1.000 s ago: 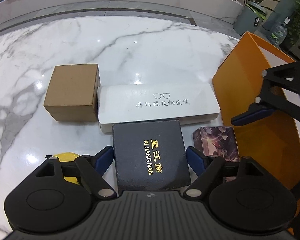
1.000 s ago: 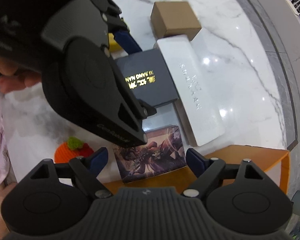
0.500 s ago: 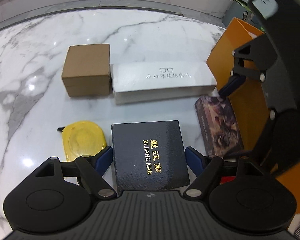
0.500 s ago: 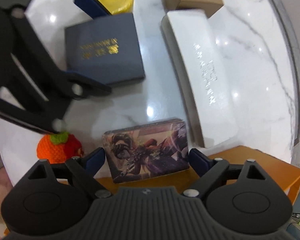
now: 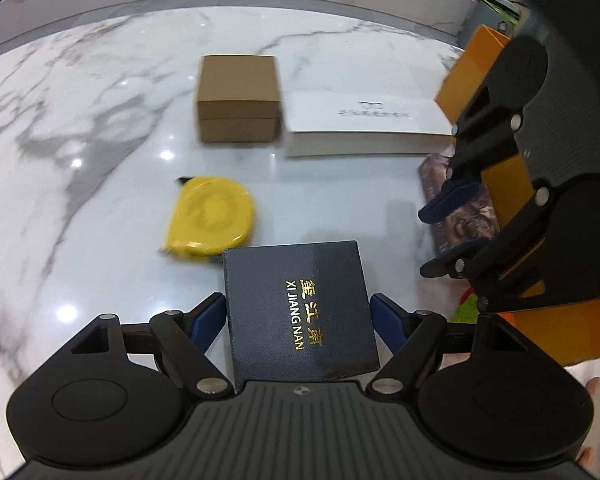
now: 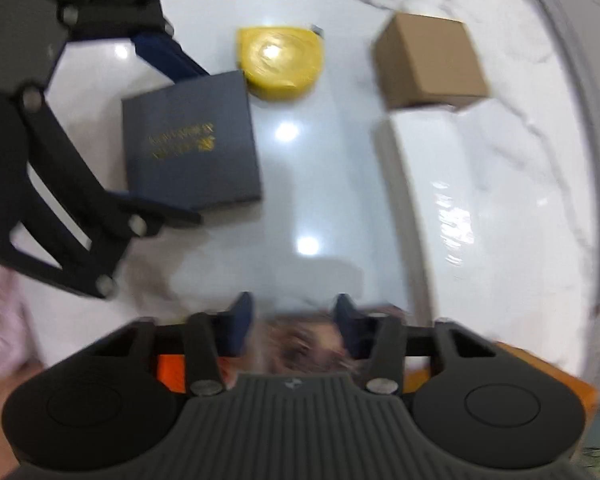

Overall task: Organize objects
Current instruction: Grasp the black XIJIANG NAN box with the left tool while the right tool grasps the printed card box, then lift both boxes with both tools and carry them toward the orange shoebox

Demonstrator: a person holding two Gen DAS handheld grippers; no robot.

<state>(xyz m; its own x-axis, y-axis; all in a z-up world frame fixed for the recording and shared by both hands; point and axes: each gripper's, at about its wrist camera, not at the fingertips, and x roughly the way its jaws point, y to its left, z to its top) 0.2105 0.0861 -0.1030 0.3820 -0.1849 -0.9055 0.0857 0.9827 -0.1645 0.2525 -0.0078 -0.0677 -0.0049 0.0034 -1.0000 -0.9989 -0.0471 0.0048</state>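
My left gripper (image 5: 298,312) is shut on a dark navy box with gold lettering (image 5: 300,308), also seen in the right wrist view (image 6: 190,146). My right gripper (image 6: 294,322) has closed on a box with printed artwork (image 6: 304,346); in the left wrist view it (image 5: 452,224) grips that box (image 5: 464,216) by the orange box. A brown cardboard box (image 5: 238,98), a long white glasses case (image 5: 368,124) and a yellow tape measure (image 5: 210,216) lie on the marble table (image 5: 80,120).
An open orange box (image 5: 512,208) stands at the right edge of the table. A crocheted orange and green toy (image 5: 466,306) lies beside it. A plant pot (image 5: 496,8) stands beyond the table.
My left gripper has drawn back with the navy box, away from the white case. My right gripper's fingers have narrowed onto the printed box and it has moved closer in.
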